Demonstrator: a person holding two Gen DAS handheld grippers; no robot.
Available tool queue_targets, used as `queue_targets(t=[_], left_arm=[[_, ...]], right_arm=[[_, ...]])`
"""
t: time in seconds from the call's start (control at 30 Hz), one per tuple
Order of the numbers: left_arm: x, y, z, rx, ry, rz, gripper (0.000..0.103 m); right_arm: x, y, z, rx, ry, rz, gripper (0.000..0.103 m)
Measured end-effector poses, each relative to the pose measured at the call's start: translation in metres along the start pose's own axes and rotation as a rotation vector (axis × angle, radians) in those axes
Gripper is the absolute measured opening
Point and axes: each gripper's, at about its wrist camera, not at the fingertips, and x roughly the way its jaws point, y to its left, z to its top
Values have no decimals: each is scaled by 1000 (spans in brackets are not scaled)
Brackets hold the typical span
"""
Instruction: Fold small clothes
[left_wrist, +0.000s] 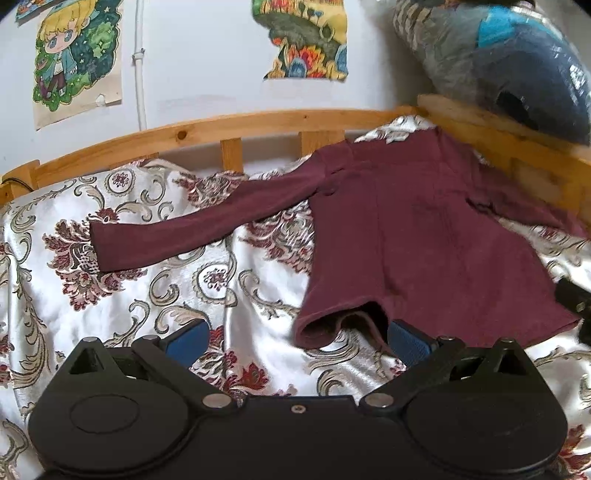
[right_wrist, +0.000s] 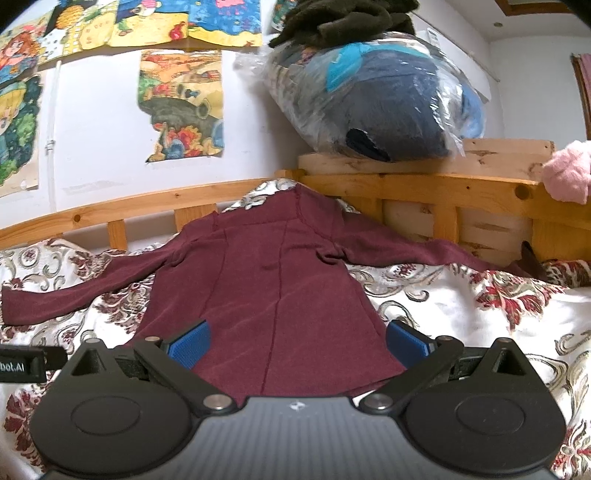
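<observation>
A small maroon long-sleeved garment (left_wrist: 406, 236) lies spread flat on a floral bedspread (left_wrist: 155, 288), sleeves stretched to both sides. It also shows in the right wrist view (right_wrist: 273, 288). My left gripper (left_wrist: 297, 339) is open, just in front of the hem's left corner, its right pad (left_wrist: 408, 341) beside the lifted hem edge. My right gripper (right_wrist: 297, 341) is open over the hem's middle, its blue pads (right_wrist: 190, 341) spread across the fabric. The right gripper's edge shows at the far right of the left wrist view (left_wrist: 574, 299).
A wooden bed rail (left_wrist: 229, 127) runs along the far side and a wooden headboard (right_wrist: 443, 192) on the right. A plastic-wrapped bundle (right_wrist: 384, 103) sits on the headboard, a pink soft item (right_wrist: 569, 173) beside it. Posters hang on the white wall (right_wrist: 181, 107).
</observation>
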Motion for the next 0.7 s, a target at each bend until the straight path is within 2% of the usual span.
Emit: queue_targets(t=[0.07, 0.2, 0.27, 0.33, 0.47, 0.57, 0.7], left_arm=[[6, -1, 7, -7, 23, -13, 102], [14, -1, 26, -49, 28, -98, 102], [20, -5, 41, -32, 37, -140, 102], [25, -13, 54, 2, 40, -148, 102], [36, -31, 79, 86, 38, -148, 102], [48, -47, 93, 129, 36, -140, 102], [73, -69, 104, 136, 56, -160, 102]], right_arm=[[1, -9, 4, 45, -4, -29, 103], [1, -34, 19, 127, -53, -113, 103], [5, -50, 28, 163, -74, -161, 103], [10, -69, 37, 198, -75, -209, 103], [31, -105, 55, 219, -20, -324, 103], [48, -134, 67, 242, 26, -371, 103], [68, -164, 78, 234, 12, -410, 103]])
